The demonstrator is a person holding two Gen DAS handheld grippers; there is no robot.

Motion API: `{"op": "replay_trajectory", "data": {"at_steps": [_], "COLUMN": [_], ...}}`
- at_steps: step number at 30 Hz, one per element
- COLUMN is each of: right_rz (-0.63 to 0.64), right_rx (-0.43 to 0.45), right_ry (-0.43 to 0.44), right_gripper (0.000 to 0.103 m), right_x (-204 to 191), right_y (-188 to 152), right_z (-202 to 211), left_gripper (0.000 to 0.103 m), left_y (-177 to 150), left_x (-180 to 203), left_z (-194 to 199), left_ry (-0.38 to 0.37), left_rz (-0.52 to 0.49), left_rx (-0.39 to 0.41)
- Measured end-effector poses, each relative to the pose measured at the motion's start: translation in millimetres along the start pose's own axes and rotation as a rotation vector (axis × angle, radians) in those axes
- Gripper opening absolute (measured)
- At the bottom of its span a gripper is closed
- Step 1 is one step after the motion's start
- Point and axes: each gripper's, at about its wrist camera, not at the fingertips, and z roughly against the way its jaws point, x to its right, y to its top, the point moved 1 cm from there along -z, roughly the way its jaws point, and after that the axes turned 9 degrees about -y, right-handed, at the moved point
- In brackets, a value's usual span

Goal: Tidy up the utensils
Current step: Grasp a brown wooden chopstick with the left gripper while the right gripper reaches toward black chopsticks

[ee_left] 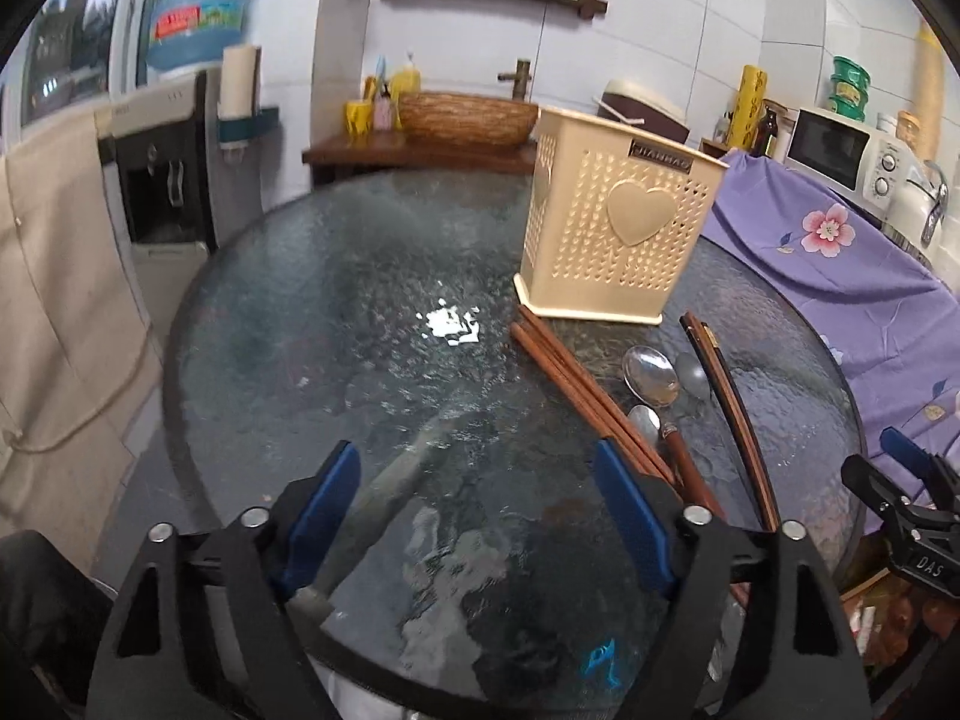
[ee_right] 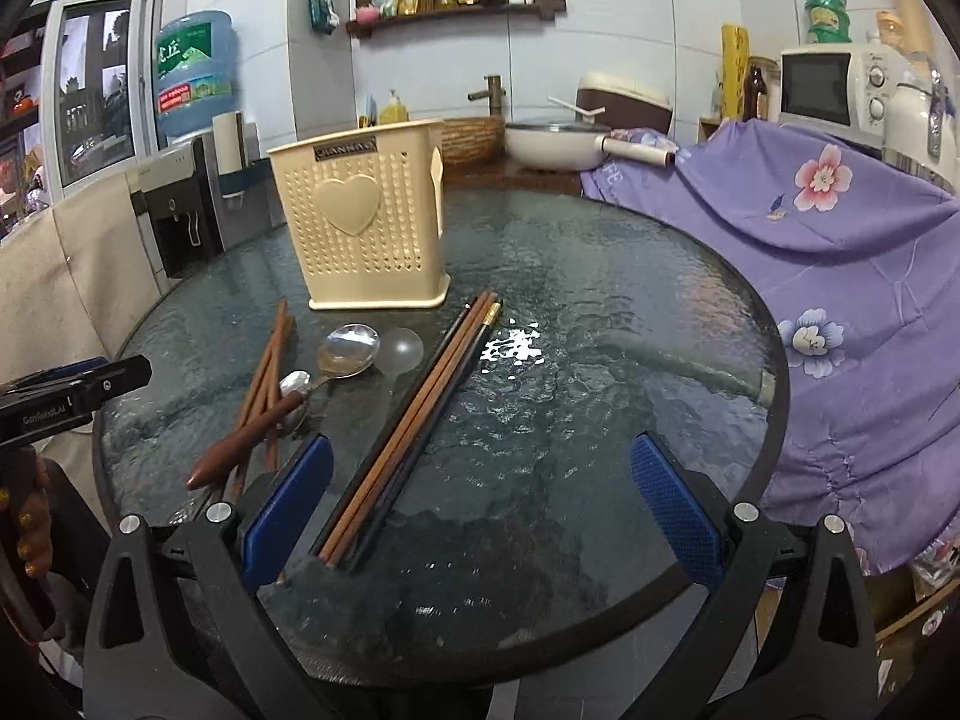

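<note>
Wooden chopsticks [ee_right: 414, 426] lie loose on the bench [ee_right: 600, 360]; both tongs, left [ee_left: 477, 516] and right [ee_right: 480, 510], gape empty — pinch the pair mid-length, then drop it upright into the cream holder [ee_right: 366, 210].

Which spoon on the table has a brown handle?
The small metal spoon nearest the camera; its handle is brown. The large metal spoon and clear spoon show none.

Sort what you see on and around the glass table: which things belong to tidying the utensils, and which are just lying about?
Belongs to the job:
cream holder
brown chopsticks
dark chopsticks
metal spoon
clear spoon
wooden-handled spoon

Just lying about:
microwave
purple cloth
pan
water bottle
</note>
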Motion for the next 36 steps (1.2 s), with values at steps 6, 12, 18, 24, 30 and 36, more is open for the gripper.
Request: {"op": "replay_trajectory", "data": {"at_steps": [6,12,18,24,30,36], "right_rz": [0.017,0.044,-0.008,-0.044,-0.005,-0.028], "right_rx": [-0.111,-0.175,-0.252,-0.272,-0.293,-0.309], "right_ry": [0.059,0.062,0.067,0.072,0.051,0.026], "right_gripper": [0.083,0.068,0.057,0.051,0.039,0.032], "right_x": [-7,-14,-5,-1,-11,-3], "right_y": [16,29,38,56,62,67], "right_z": [-34,-63,-95,-116,-130,-140], "left_gripper": [0.056,0.046,0.046,0.046,0.043,0.042], "left_y": [11,25,34,46,65,69], "left_x": [-2,-5,-4,-5,1,8], "left_z": [-37,-62,-76,-92,-106,-118], "left_ry": [-0.102,-0.136,-0.147,-0.14,-0.149,-0.139], "left_rz": [0.035,0.057,0.057,0.053,0.049,0.023], "left_rx": [-0.126,-0.19,-0.22,-0.236,-0.241,-0.257]}}
